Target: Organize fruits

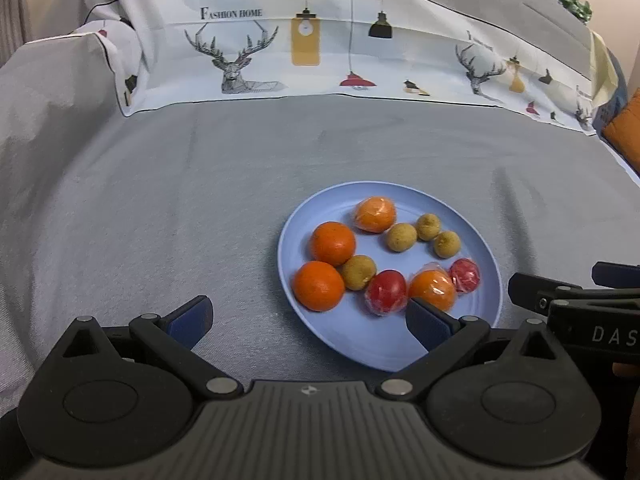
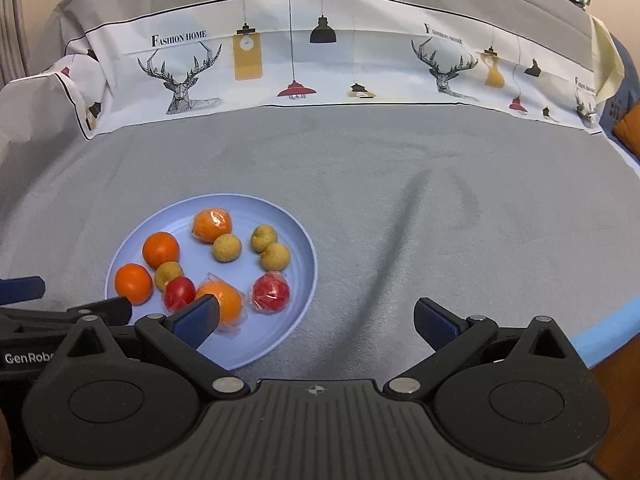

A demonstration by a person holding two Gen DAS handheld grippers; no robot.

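A light blue plate [image 1: 356, 336] [image 2: 260, 340] lies on grey cloth. It holds two bare oranges [image 1: 333, 243] [image 2: 160, 249], two plastic-wrapped oranges [image 1: 433, 290] [image 2: 224, 300], two wrapped red fruits [image 1: 386, 292] [image 2: 271, 293] and several small tan round fruits [image 1: 401, 237] [image 2: 227, 247]. My left gripper [image 1: 308, 320] is open and empty, low over the plate's near-left rim, with its right finger over the plate. My right gripper [image 2: 316, 322] is open and empty, its left finger over the plate's near edge and the wrapped orange. Each view catches the other gripper's fingers [image 1: 532, 290] [image 2: 108, 307] at its side.
A white printed cloth with deer and lamps [image 1: 248, 52] [image 2: 180, 80] rises at the back. Bare grey cloth [image 1: 140, 220] [image 2: 480, 240] spreads left and right of the plate. The table's blue edge [image 2: 608, 320] runs at the near right. An orange object [image 1: 624, 132] sits far right.
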